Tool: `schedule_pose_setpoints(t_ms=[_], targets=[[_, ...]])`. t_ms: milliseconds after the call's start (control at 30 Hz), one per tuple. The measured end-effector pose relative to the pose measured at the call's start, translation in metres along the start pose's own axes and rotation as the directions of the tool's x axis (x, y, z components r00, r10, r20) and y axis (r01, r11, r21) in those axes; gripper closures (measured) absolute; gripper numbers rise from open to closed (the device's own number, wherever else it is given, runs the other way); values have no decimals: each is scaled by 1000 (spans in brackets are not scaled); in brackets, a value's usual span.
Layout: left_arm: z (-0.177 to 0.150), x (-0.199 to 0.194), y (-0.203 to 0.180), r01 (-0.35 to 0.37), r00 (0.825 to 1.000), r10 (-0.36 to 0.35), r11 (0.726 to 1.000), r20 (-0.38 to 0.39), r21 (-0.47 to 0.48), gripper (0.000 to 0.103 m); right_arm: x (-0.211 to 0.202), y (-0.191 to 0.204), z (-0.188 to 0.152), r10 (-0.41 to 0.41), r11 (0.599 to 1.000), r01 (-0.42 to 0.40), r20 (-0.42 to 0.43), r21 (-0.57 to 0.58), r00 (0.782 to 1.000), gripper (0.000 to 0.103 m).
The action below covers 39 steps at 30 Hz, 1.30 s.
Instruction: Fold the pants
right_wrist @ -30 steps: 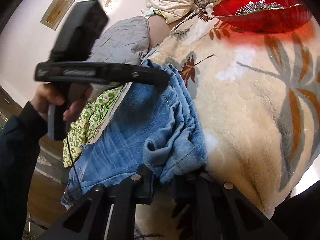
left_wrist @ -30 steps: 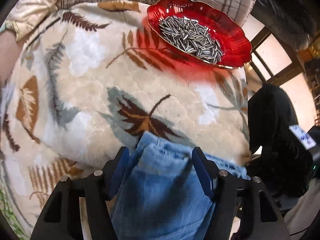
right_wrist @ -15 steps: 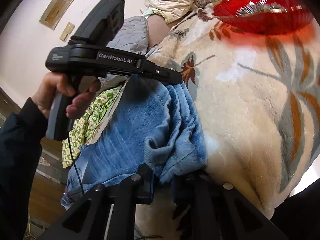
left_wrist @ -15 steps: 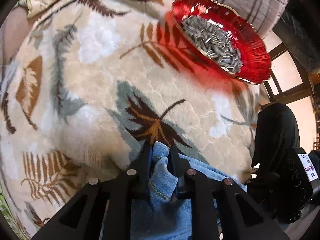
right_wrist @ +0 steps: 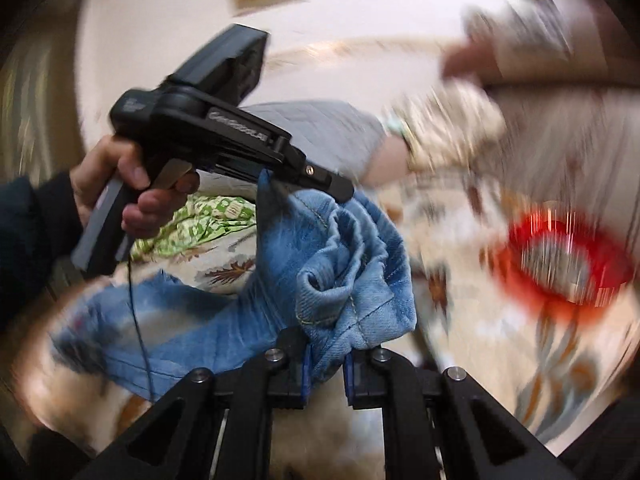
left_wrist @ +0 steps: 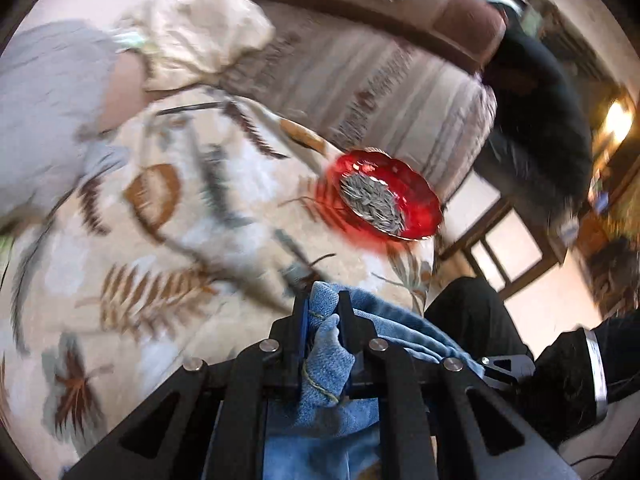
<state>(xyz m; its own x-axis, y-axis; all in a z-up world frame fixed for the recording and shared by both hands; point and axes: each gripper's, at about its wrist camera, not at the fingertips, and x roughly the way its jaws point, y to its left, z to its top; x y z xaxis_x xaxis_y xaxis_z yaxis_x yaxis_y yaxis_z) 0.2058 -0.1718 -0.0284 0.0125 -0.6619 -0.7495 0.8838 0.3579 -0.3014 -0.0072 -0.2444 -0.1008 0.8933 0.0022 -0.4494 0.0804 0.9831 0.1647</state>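
The pants are blue jeans [right_wrist: 320, 264] on a cream blanket with a leaf print [left_wrist: 168, 240]. My left gripper [left_wrist: 323, 312] is shut on a bunched edge of the jeans [left_wrist: 326, 360] and shows in the right wrist view [right_wrist: 336, 190] holding that edge up. My right gripper [right_wrist: 326, 354] is shut on another bunched edge of the jeans. The cloth hangs lifted between the two grippers, and the rest trails down to the left over the blanket. Both views are motion-blurred.
A red glass dish of sunflower seeds [left_wrist: 384, 204] sits on the blanket beyond the jeans; it also shows in the right wrist view [right_wrist: 560, 268]. A striped cushion [left_wrist: 360, 80], a grey quilt [left_wrist: 44, 112] and a green patterned cloth [right_wrist: 200, 220] lie around.
The left gripper closed on the jeans edge. Both grippers then lifted up and back with the cloth, so the dish now looks farther away.
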Motion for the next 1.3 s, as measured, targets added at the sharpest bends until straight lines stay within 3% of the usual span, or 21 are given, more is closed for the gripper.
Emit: schedule_pose_setpoints(t_ms=[100,233,400,533,600,633,667,700,767,800,833,933,1067,1133,1200,1233,1300], targets=[[-26,-23,22,-31,999,31,999,9,-31,90,0,49,2,-17,984,26,50,-178,999,91],[-66,-35,62,-80,997,78,991,-24,-104,89,12,108,-5,41,940,-25,38,-339,998,91],[-116,-28,120,-123,990,104,962,-90,-242,89,60,158,-21,112,913,-164,-156,-374,981,91],[-145,-9,148,-151,984,111,937,-140,-315,86,100,173,-43,117,905,-232,-315,-357,942,88],[-153,-5,153,-148,985,107,929,-135,-340,84,108,174,-47,106,908,-221,-315,-357,943,86],[-155,-8,153,-140,987,104,927,-120,-347,84,108,176,-47,99,902,-216,-309,-373,946,82],[-155,-10,152,-137,988,103,928,-115,-346,77,107,176,-47,102,898,-221,-308,-381,946,80],[-155,-14,150,-163,984,129,926,-119,-342,63,105,177,-46,109,889,-232,-310,-394,944,72],[-154,-31,146,-194,981,168,909,-102,-368,33,93,179,-44,120,868,-249,-305,-430,945,43],[-154,-47,143,-183,983,170,900,-70,-395,30,81,176,-42,123,863,-245,-286,-443,950,21],[-153,-59,140,-182,983,178,896,-49,-404,28,67,169,-39,135,864,-236,-248,-445,959,16],[-155,-97,123,-204,975,223,880,-6,-430,17,27,137,-24,221,859,-290,-204,-422,954,14],[-166,-120,93,-205,971,240,856,13,-475,16,-3,86,-1,291,860,-340,-182,-381,939,7],[-175,-119,83,-214,969,246,824,-9,-525,16,1,64,17,334,852,-385,-197,-354,922,3],[-186,-111,79,-196,974,225,784,-25,-588,16,13,48,37,423,807,-487,-250,-334,871,3],[-191,-104,77,-185,977,212,761,-31,-621,16,27,40,49,464,769,-547,-301,-331,833,3],[-196,-92,73,-185,977,211,734,-40,-653,16,47,36,63,488,722,-602,-365,-341,793,3]])
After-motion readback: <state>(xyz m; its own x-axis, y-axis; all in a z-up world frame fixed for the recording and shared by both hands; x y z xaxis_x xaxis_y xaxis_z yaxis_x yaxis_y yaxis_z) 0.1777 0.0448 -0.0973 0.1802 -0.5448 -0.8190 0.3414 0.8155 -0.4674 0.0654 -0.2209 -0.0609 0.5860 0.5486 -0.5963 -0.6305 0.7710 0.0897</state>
